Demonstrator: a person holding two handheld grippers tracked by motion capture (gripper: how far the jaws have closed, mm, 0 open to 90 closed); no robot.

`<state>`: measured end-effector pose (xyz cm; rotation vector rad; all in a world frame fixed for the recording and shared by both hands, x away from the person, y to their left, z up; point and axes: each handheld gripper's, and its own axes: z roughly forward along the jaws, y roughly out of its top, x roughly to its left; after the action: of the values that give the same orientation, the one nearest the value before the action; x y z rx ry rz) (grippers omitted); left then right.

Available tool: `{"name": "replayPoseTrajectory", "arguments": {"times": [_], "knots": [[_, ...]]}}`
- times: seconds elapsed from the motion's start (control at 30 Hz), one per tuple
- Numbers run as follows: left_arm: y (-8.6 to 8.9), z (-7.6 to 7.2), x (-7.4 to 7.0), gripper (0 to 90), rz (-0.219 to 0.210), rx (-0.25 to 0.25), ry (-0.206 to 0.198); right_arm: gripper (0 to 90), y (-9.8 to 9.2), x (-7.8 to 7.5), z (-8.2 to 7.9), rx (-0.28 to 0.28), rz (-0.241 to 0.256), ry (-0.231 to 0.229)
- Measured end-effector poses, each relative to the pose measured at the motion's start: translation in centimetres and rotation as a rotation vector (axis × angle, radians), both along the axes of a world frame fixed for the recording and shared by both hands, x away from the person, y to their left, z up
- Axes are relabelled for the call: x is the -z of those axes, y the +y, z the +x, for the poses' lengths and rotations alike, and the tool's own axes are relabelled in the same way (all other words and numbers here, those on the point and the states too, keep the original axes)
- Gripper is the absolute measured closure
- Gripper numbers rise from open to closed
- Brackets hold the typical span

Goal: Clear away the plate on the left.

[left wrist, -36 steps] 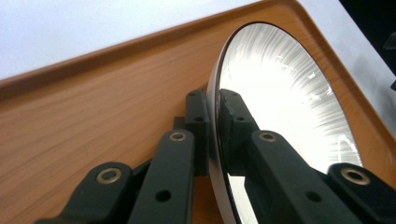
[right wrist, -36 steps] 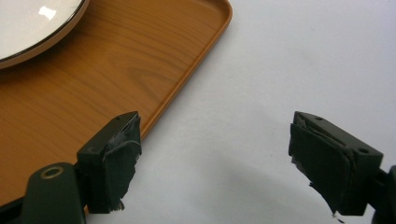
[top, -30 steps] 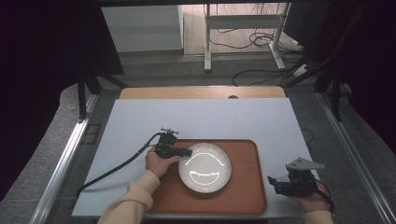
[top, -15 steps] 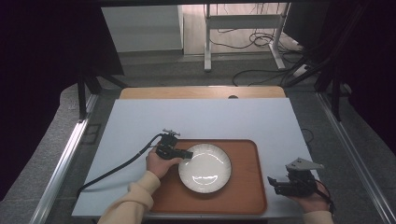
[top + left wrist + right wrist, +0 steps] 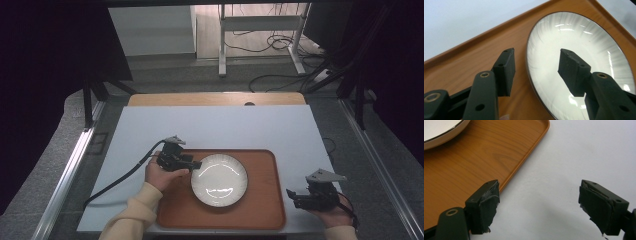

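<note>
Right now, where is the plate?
In the high view the plate sits on the tray, left of its middle, with the left gripper at its left rim, jaws open astride it.

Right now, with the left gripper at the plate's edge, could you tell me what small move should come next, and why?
Probably close the left gripper on the rim of the plate. Its jaws stand open astride that rim, one over the wooden tray and one over the plate's inside, so a grip seems ready. The right gripper is open over the white table, clear of it.
</note>
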<state>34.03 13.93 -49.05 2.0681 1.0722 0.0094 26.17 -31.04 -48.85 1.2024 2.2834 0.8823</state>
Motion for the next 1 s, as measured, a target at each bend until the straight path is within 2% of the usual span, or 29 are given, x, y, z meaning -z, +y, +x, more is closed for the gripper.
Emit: {"name": "replayPoseTrajectory", "arguments": {"times": [0.17,0.2,0.27,0.3,0.37,0.47,0.53,0.7,0.73,0.83,0.93,1.0], "knots": [[0.5,-0.5,-0.7,45.8,-0.009,-0.005,-0.025,17.4,0.0,-0.1,0.0,-0.001,-0.001,-0.001],[1.1,-0.8,-0.8,44.8,-0.055,-0.025,-0.021,17.4,0.0,0.0,-0.1,0.001,-0.001,-0.002],[1.6,-0.9,-0.9,43.2,-0.066,-0.037,-0.020,17.4,-0.1,0.0,-0.1,0.001,-0.002,-0.003],[2.6,-1.5,-1.0,42.5,-0.062,-0.060,-0.037,17.4,-0.1,0.0,-0.1,0.000,-0.001,-0.002],[3.7,-2.2,-1.0,41.5,-0.053,-0.075,-0.055,17.4,-0.1,0.0,-0.1,-0.001,0.002,0.000],[5.4,-3.3,-1.2,41.7,-0.052,-0.099,-0.069,17.4,-0.1,0.1,0.0,0.001,0.002,0.001],[6.4,-3.9,-1.2,41.5,-0.030,-0.121,-0.082,17.4,0.0,0.1,0.0,0.000,0.002,0.002],[8.5,-5.2,-1.1,42.1,-0.019,-0.165,-0.091,17.4,0.1,0.0,0.0,-0.004,-0.003,0.002],[8.8,-5.4,-1.1,42.1,-0.022,-0.177,-0.089,17.4,0.1,0.0,0.0,-0.004,-0.003,0.002],[9.2,-5.8,-1.3,41.3,0.016,-0.183,-0.114,17.3,0.1,0.0,0.0,-0.004,-0.001,-0.001],[9.3,-6.1,-1.3,40.2,0.021,-0.177,-0.122,17.4,0.0,0.0,-0.1,-0.001,-0.001,0.000],[9.6,-6.2,-1.2,39.7,0.003,-0.181,-0.114,17.4,0.0,0.0,-0.1,0.001,0.001,-0.003]]}}
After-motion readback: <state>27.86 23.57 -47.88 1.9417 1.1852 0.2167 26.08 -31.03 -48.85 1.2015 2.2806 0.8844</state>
